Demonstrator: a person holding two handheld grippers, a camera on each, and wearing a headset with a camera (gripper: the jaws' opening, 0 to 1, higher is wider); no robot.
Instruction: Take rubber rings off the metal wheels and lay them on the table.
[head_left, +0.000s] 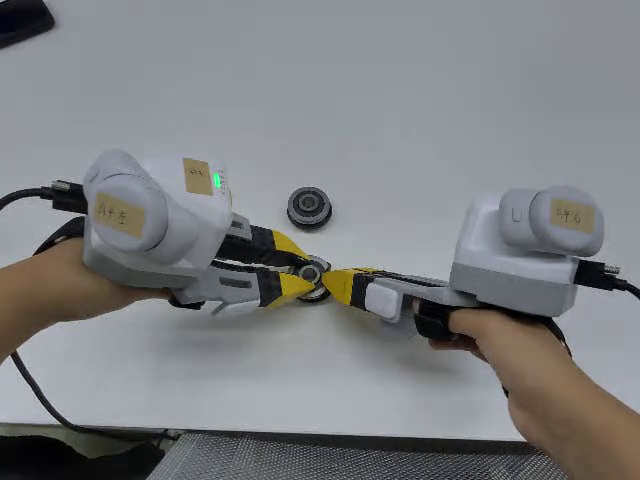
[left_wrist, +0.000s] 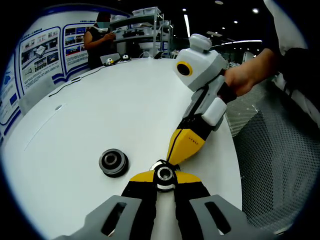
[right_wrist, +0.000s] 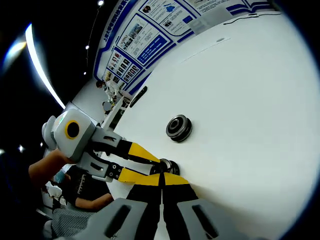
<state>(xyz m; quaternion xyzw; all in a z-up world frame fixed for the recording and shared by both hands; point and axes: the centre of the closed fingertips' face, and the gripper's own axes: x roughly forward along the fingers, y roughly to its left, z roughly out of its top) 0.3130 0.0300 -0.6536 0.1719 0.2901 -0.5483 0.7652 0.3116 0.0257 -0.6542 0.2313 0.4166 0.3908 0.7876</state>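
Head view: the left gripper (head_left: 303, 279) clamps a metal wheel (head_left: 316, 272) over the white table (head_left: 420, 100). The right gripper (head_left: 336, 284), jaws pressed together, touches its rim. A second wheel (head_left: 309, 206) lies beyond. The handwriting on the tape labels (head_left: 120, 215) is illegible.

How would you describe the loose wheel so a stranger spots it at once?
On the white table, the left gripper and right gripper meet tip to tip. Just beyond their tips lies the loose wheel, dark and round. Unlike the clamped wheel, it lies flat, alone, untouched.
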